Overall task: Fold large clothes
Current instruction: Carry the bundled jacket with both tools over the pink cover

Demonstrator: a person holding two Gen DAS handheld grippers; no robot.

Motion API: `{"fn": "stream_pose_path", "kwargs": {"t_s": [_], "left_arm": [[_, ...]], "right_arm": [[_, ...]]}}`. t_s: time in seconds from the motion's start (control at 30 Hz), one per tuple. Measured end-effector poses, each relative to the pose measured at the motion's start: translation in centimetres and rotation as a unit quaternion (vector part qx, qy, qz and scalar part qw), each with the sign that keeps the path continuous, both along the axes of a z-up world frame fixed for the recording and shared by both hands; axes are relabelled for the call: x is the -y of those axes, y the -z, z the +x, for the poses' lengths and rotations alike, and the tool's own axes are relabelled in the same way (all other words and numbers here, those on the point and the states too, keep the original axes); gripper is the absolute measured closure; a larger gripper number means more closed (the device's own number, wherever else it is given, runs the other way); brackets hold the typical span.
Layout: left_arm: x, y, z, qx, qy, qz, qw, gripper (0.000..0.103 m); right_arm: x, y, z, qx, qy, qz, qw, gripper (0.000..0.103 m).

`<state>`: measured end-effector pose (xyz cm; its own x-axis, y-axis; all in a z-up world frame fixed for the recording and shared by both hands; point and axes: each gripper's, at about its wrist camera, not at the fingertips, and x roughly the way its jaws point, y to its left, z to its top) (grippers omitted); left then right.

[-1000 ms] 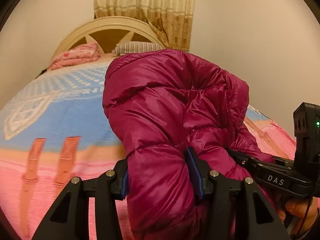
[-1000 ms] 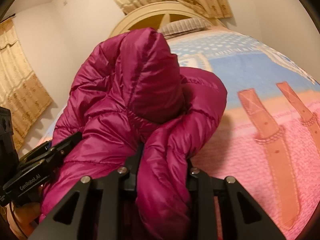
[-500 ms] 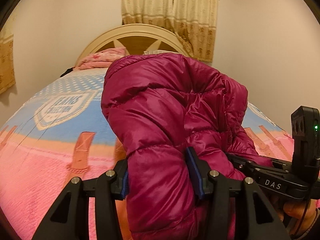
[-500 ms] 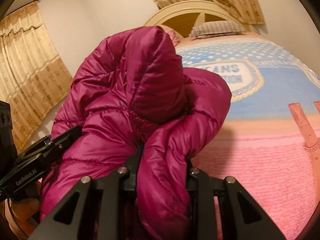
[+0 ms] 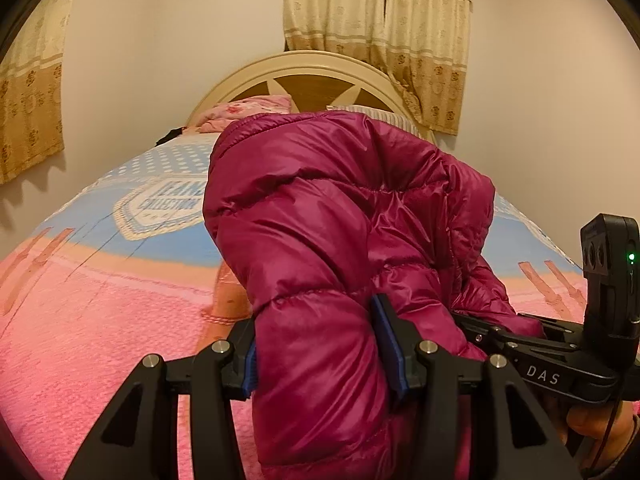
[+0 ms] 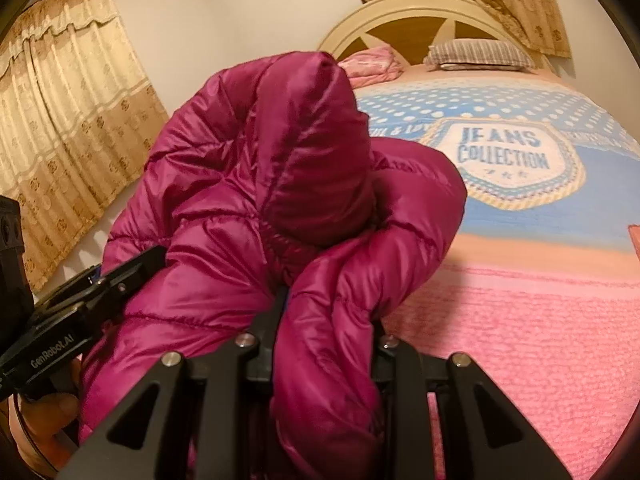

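Observation:
A magenta quilted puffer jacket hangs bunched between my two grippers, above the bed. My left gripper is shut on a thick fold of the jacket, blue pads pressed into it. My right gripper is shut on another fold of the same jacket. The right gripper also shows at the right edge of the left wrist view, and the left gripper shows at the left edge of the right wrist view. The jacket's lower part is hidden behind the fingers.
The bed has a pink and blue blanket with a "JEANS COLLECTION" badge. A cream headboard, a pink pillow and a striped pillow stand at the far end. Curtains hang on the walls.
Both grippers, still holding the jacket, have swung left and tilted upward, so more wall, curtain and the blanket's badge show. The grip on the jacket is unchanged.

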<state>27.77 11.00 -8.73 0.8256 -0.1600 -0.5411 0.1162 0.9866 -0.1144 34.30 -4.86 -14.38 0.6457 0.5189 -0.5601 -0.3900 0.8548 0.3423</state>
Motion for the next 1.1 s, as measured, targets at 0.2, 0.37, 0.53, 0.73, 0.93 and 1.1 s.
{"fn": "stream_pose_path", "kwargs": {"t_s": [0.2,0.37,0.53,0.73,0.93,1.1], "left_arm": [[-3.2,0.9,-1.1,-0.006,-0.030,-0.001,0.9995,0.053],[-5.1,1.2,-2.2,-0.008,-0.054,-0.005,0.9985,0.053],[-6.0,0.5,-2.8,-0.003,-0.068,-0.005,0.9977,0.053],[-6.8,1.2,-3.3,-0.007,-0.080,-0.003,0.9968,0.053],[-7.6,2.5,-3.2,-0.022,-0.085,-0.008,0.9961,0.053],[-8.1,3.5,-2.8,-0.036,-0.089,-0.001,0.9953,0.053]], "right_arm": [[-3.2,0.2,0.0,-0.001,-0.031,-0.016,0.999,0.075],[-5.7,0.3,0.1,-0.003,-0.057,-0.022,0.998,0.075],[-7.2,0.0,-0.1,0.000,-0.079,-0.023,0.997,0.075],[-9.2,0.1,-0.4,0.000,-0.097,-0.032,0.995,0.075],[-9.7,0.6,-0.3,-0.006,-0.102,-0.038,0.994,0.075],[-9.7,1.2,-0.1,-0.011,-0.099,-0.043,0.994,0.075]]}}
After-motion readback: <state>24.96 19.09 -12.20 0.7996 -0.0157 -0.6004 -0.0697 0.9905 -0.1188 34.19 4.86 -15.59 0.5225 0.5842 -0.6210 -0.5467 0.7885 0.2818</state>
